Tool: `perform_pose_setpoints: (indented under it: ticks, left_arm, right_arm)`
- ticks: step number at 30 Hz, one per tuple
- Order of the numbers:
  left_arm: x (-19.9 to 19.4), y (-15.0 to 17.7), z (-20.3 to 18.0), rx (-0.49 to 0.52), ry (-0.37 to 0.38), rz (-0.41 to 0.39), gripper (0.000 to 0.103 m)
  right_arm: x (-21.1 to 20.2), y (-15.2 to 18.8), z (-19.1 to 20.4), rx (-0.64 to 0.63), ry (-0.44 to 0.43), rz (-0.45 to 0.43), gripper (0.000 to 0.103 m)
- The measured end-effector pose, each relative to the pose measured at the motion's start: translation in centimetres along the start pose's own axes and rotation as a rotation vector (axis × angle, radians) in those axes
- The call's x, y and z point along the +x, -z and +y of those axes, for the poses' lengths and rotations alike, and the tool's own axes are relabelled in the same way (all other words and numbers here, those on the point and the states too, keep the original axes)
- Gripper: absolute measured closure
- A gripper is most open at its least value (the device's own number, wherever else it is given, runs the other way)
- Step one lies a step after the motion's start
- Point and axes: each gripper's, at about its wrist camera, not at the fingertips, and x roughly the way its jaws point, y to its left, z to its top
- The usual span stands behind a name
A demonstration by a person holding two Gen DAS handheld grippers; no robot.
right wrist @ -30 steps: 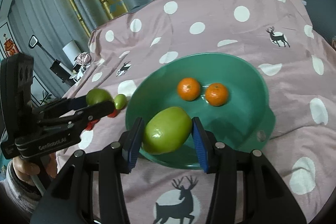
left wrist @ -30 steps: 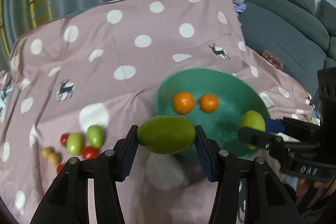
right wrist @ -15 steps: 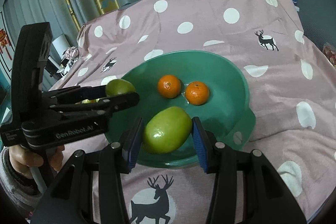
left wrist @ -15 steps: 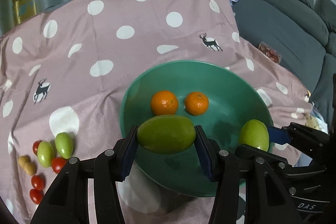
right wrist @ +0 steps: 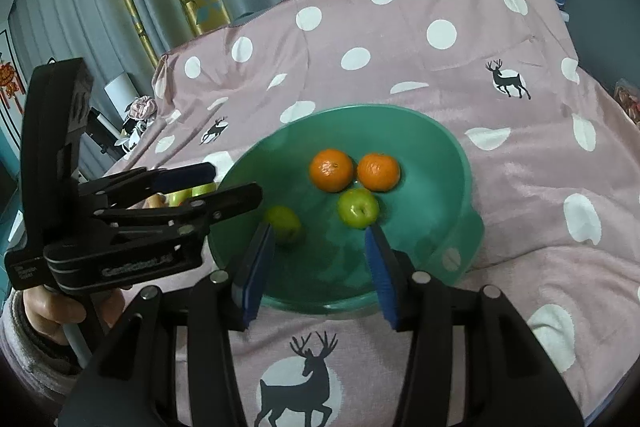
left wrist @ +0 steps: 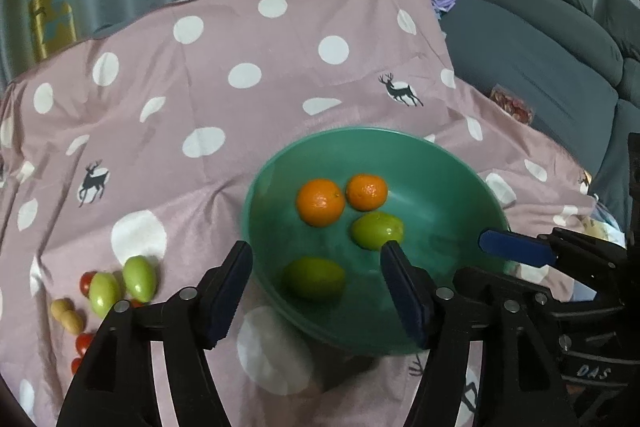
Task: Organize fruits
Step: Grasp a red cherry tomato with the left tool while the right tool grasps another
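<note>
Left wrist view: left tool [left wrist: 316, 291], jaws opening and empty, above the near rim of the bowl [left wrist: 452, 163]; a green fruit [left wrist: 314, 278] lies blurred below it, a second green fruit [left wrist: 377, 230] beside two oranges [left wrist: 320, 202]. Right wrist view: right tool [right wrist: 320, 273], jaws apart and empty, over the near rim. More fruit [left wrist: 120, 285] lies on the cloth [left wrist: 200, 75] at near left. Risk: the blurred fruit may roll and knock the oranges; the two tools are close together and could collide.
</note>
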Motion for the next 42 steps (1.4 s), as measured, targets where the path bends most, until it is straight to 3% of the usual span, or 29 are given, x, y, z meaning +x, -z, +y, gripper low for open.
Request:
perform_pose_setpoints:
  ticks: [10,27,35,42]
  left_arm:
    - [-2.9,3.2,3.4,-0.065,-0.069,0.02,0.035]
    - [-6.7,11.0,14.2,-0.366,-0.234,0.081,0.035]
    - [-5.9,12.1,16.3,-0.406,-0.267,0.081,0.036]
    - [-3.9,11.8,18.0,-0.414,-0.264,0.115,0.036]
  right_arm:
    - [-1.3,-0.2,1.6,-0.026,-0.019,-0.015,0.053]
    - [-0.9,0.4,6.6,-0.133,-0.122,0.041,0.05]
    - [1.7,1.7,10.1,-0.169,-0.255,0.145,0.049]
    - [3.2,2.5,11.9,-0.198,-0.283,0.195,0.049]
